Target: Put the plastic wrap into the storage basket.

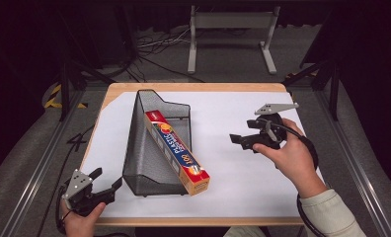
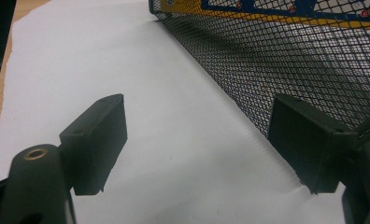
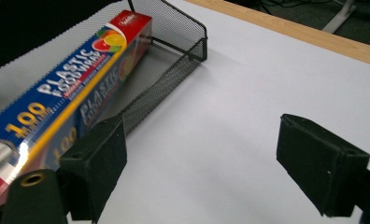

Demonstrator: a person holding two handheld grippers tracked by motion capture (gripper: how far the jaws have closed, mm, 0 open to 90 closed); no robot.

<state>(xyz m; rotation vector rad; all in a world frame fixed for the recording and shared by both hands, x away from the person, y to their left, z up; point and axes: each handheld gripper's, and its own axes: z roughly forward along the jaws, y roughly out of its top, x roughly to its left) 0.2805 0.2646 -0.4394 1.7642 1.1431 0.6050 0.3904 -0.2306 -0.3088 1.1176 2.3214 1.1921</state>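
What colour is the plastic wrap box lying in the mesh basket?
The plastic wrap box is mainly blue with a red end, a yellow stripe and white lettering; clearest in the right gripper view.

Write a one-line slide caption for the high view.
A plastic wrap box lies slanted in a black mesh basket on the white table, with an open hand-held gripper on each side.

The plastic food wrap box is glossy printed cardboard – it catches the light. The file tray is black wire mesh, matt. A smooth white paper sheet covers the pale wood table; the right gripper has dull, faintly grainy black pads
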